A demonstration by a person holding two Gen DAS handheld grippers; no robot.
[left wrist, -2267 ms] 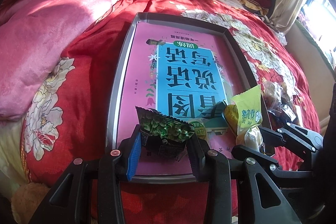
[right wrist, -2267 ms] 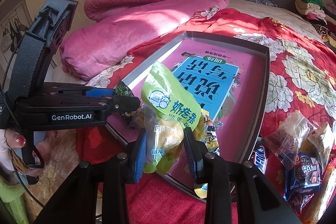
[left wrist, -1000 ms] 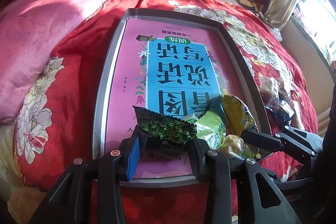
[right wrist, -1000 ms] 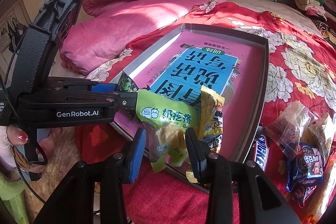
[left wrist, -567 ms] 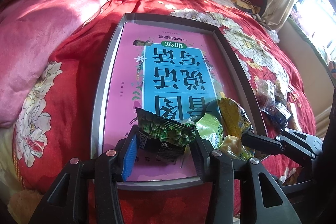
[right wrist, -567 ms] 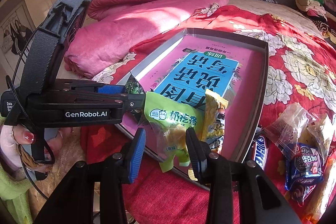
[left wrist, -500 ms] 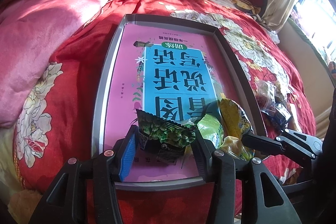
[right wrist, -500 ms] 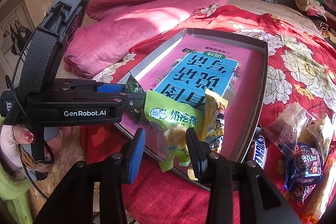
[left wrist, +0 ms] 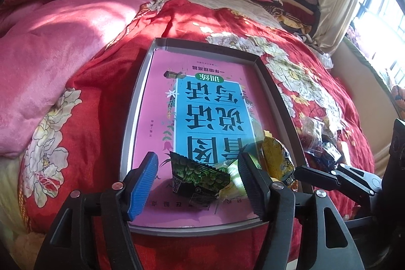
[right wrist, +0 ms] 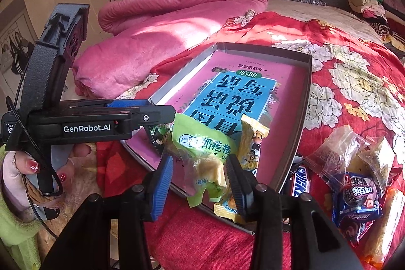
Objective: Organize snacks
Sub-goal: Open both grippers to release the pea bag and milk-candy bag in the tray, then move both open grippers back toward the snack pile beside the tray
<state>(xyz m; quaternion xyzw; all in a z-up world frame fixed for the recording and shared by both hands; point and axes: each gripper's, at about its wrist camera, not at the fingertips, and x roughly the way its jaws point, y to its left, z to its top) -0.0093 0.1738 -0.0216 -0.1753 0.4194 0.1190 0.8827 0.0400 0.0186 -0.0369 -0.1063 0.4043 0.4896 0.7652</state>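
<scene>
The jaws of the left gripper (left wrist: 198, 184) have just been opening and stand wide, clear of the dark green snack packet (left wrist: 198, 177) that lies between them on the pink book cover at the near end of the grey tray (left wrist: 138, 103). The right gripper (right wrist: 200, 184) has its jaws opening slightly around a light green packet (right wrist: 202, 156), with a yellow packet (right wrist: 250, 143) just beside it over the tray's near corner; whether the pads press it I cannot tell. Most of the tray beyond lies open inside its raised rim, and more loose snacks (right wrist: 354, 173) sit on the red bedspread (right wrist: 341, 82) outside its right edge.

Green snack packet (left wrist: 200, 177) in grey tray (left wrist: 138, 103)
</scene>
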